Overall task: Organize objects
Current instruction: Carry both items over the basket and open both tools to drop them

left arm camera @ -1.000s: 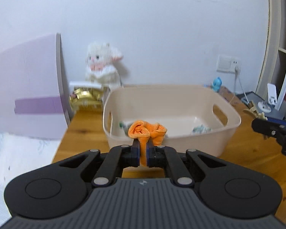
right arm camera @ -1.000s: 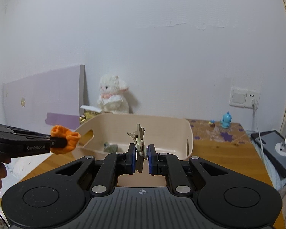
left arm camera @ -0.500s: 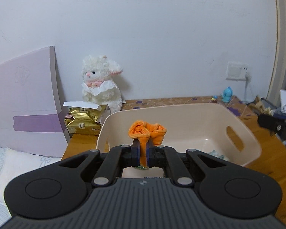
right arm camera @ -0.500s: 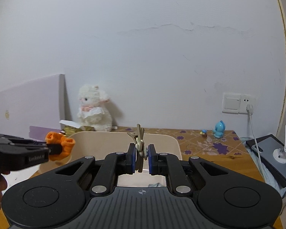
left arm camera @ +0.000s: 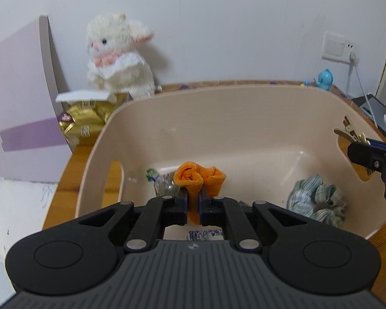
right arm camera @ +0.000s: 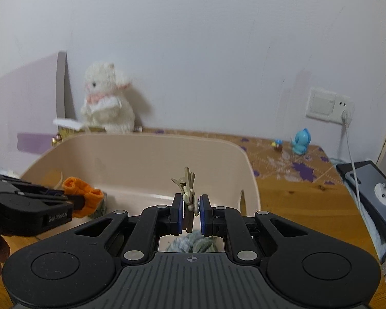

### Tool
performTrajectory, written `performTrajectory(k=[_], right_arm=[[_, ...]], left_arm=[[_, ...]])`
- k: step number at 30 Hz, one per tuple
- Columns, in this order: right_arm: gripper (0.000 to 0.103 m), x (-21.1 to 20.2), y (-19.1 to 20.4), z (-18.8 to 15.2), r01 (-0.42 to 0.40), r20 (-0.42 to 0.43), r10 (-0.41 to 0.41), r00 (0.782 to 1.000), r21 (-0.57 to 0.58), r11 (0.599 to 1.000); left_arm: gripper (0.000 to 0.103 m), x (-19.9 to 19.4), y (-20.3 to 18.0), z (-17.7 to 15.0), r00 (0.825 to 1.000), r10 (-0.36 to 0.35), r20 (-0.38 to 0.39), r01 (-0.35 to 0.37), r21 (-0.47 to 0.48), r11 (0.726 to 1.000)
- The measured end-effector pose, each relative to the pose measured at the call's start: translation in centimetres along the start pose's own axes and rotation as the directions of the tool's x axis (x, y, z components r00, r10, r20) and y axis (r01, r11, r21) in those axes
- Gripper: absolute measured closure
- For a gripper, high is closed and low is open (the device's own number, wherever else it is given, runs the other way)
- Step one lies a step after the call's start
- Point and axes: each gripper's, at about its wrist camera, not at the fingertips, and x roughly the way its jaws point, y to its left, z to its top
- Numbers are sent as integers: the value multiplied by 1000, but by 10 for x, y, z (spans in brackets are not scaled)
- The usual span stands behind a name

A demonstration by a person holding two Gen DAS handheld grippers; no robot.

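Observation:
A beige plastic bin [left arm camera: 218, 108] [right arm camera: 146, 152] stands on the wooden table. My left gripper [left arm camera: 192, 202] is shut on a rolled orange cloth [left arm camera: 198, 177] [right arm camera: 83, 195] and hovers over the bin's inside. My right gripper [right arm camera: 190, 212] is shut on an olive hair clip [right arm camera: 186, 188] [left arm camera: 351, 132] above the bin's right side. On the bin floor lie a green striped scrunchie [left arm camera: 319, 198] [right arm camera: 190, 243] and a small clear bag [left arm camera: 162, 184].
A white plush lamb [left arm camera: 118, 54] [right arm camera: 106, 100] sits against the wall behind a gold packet [left arm camera: 87, 121]. A lilac board [left arm camera: 20, 87] leans at the left. A blue figurine [right arm camera: 299, 145], a wall socket [right arm camera: 329, 104] with cable, and a dark device [right arm camera: 368, 180] are at the right.
Both grippers moved forward and down over the bin, so its inside now fills the views. Each still holds its item.

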Motion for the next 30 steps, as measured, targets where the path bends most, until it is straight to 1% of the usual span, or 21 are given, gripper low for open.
performTrajectory(k=[2, 3, 4, 6, 7, 8, 10, 12, 14, 16, 22, 28, 30], right_arm=[[85, 4, -1, -2, 0, -18, 0, 1000, -2, 1000], [79, 4, -2, -2, 1, -21, -1, 1000, 0, 1000], [72, 3, -3, -3, 2, -18, -2, 1000, 4, 1000], [64, -2, -5, -3, -1, -6, 1, 1000, 10, 1000], [62, -5, -5, -2, 2, 3, -2, 1000, 10, 1000], [60, -9, -5, -1, 5, 13, -5, 1000, 9, 1000], [49, -18, -6, 1, 6, 31, -7, 999, 13, 1000], [42, -28, -7, 2, 4, 47, -5, 999, 20, 1000], [40, -38, -7, 2, 4, 58, -5, 998, 23, 1000], [35, -48, -7, 2, 4, 68, -6, 998, 24, 1000], [29, -79, -7, -6, -2, 82, -1, 997, 39, 999], [28, -110, 1, -20, -6, 87, 4, 996, 26, 1000], [27, -122, 5, -25, -3, 96, 2, 995, 15, 1000]], left_arm=[[92, 5, 1, -1, 1000, 1, -16, -1, -8, 1000], [92, 6, 2, -2, 1000, 3, -20, -3, -10, 1000], [88, 6, 3, -2, 1000, 4, -22, -4, -11, 1000], [69, 3, 3, -3, 1000, -2, -22, 1, -15, 1000], [49, 0, 4, -3, 1000, -3, -13, 3, -21, 1000], [33, -4, 4, -3, 1000, -1, 1, 1, -27, 1000], [24, -16, 5, -2, 999, 3, 35, -1, -38, 999], [24, -25, 5, 0, 999, -6, 48, 8, -41, 999], [21, -35, 5, 0, 998, -1, 57, 3, -39, 999], [19, -46, 4, -1, 997, 5, 72, -2, -38, 999], [16, -78, 5, -12, 995, 3, 101, 1, -48, 999], [15, -113, 9, -31, 992, 10, 123, -4, -54, 999], [11, -123, 11, -38, 992, 9, 128, -1, -61, 998]])
